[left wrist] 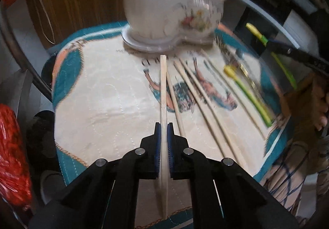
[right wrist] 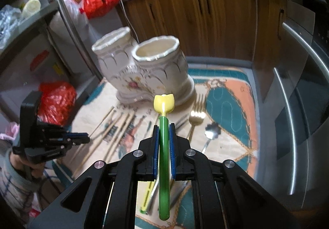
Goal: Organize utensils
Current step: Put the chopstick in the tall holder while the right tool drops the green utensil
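Observation:
My left gripper [left wrist: 163,126] is shut on a pale wooden chopstick [left wrist: 163,85] held above the patterned cloth [left wrist: 107,105]; it also shows in the right wrist view [right wrist: 82,138]. My right gripper [right wrist: 163,126] is shut on a green utensil with a yellow tulip-shaped end [right wrist: 163,103], lifted above the cloth. The white ceramic double-cup holder [right wrist: 148,70] stands ahead, both cups open at the top; it is blurred in the left wrist view [left wrist: 162,7]. Several chopsticks [left wrist: 197,95] and a green-yellow utensil [left wrist: 246,89] lie on the cloth.
A gold fork [right wrist: 195,118] and a silver flower-shaped spoon [right wrist: 211,132] lie on the cloth right of the holder. Wooden cabinets [right wrist: 205,13] stand behind, steel appliance doors [right wrist: 298,95] to the right, red plastic bags [right wrist: 57,101] to the left.

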`<state>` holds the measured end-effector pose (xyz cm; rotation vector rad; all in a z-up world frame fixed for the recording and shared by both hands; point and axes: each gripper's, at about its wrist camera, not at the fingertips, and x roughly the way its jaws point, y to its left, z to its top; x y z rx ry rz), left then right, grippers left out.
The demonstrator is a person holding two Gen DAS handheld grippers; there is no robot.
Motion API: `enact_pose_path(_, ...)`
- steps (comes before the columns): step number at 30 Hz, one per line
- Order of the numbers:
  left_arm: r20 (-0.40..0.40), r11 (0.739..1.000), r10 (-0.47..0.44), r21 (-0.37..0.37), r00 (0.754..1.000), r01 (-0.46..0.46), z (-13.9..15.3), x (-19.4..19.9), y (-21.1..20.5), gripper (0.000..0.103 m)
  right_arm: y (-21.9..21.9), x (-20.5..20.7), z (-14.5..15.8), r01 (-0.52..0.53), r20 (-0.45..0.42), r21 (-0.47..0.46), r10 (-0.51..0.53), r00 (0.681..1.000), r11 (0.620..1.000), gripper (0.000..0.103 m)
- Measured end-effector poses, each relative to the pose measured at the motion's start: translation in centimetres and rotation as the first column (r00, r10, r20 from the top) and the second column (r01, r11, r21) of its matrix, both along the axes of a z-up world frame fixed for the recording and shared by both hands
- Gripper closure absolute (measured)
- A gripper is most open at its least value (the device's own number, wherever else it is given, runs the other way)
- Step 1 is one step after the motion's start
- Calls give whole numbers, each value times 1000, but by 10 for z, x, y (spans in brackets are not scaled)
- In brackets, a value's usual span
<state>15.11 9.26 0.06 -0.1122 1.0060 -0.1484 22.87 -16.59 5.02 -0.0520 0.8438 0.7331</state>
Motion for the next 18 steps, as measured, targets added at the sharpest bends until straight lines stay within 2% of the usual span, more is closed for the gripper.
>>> enact_pose_path(5, 168, 997, 45, -76, 985, -33, 31, -19, 12, 97, 2, 0, 14, 8, 42, 75, -11, 999, 997, 93)
enact_pose_path(7, 262, 994, 67, -101, 963, -41, 49, -24, 16, 97, 4, 1, 20, 14, 60, 104, -21, 998, 994, 93)
enact_pose_path(10, 353, 993, 89, -102, 931, -56, 72, -23, 17, 97, 7, 4, 29, 21, 93, 156, -36, 995, 988, 93)
enact_pose_path(15, 471, 994, 92, -91, 877, -55, 113, -9, 12, 97, 15, 16, 41, 19, 124, 230, -49, 991, 973, 93)
enact_pose_path(18, 508, 995, 82, -88, 857, -42, 133, 9, 10, 97, 20, 31, 47, 14, 128, 281, -52, 990, 960, 93)
